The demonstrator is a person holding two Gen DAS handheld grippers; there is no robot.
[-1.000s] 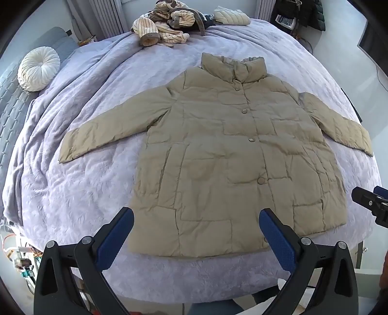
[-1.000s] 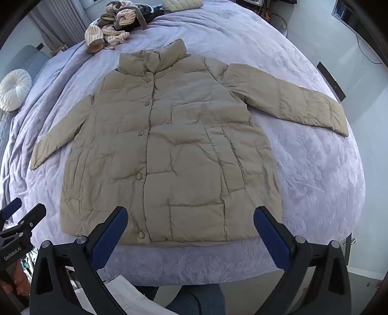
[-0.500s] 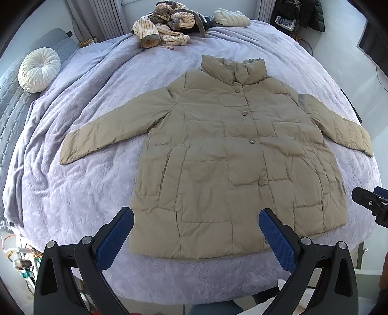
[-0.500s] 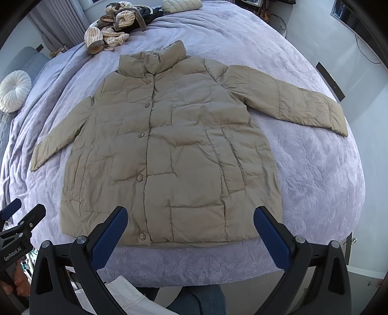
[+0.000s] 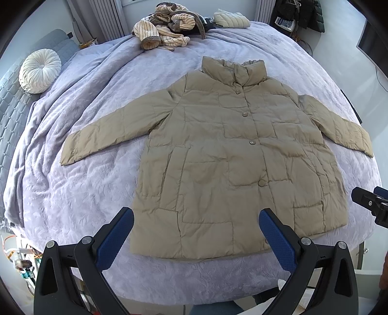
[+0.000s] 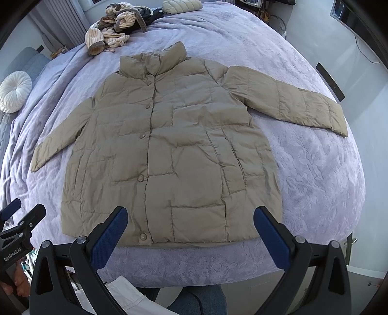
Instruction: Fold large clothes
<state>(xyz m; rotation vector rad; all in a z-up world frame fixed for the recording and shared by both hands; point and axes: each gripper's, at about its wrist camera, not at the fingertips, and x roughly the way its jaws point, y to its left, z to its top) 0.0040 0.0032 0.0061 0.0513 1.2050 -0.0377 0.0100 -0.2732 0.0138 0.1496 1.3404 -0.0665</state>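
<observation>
A tan quilted jacket (image 5: 232,155) (image 6: 169,150) lies flat and buttoned on the lilac bedspread (image 5: 80,184) (image 6: 315,174), collar away from me, both sleeves spread outward. My left gripper (image 5: 196,227) hovers open above the jacket's hem, on its left half, holding nothing. My right gripper (image 6: 190,225) hovers open over the hem's right half, also with nothing between its fingers. Each gripper shows at the edge of the other's view: the right gripper (image 5: 373,206), the left gripper (image 6: 17,225).
A heap of striped knitwear (image 5: 165,31) (image 6: 114,31) and a folded pale garment (image 5: 231,19) lie at the bed's far end. A round white cushion (image 5: 40,70) (image 6: 14,94) rests on a grey seat at left. The person's legs (image 6: 194,300) stand at the bed's near edge.
Both views have shifted slightly forward and down toward the jacket's hem. The jacket itself has not moved and both grippers stay open.
</observation>
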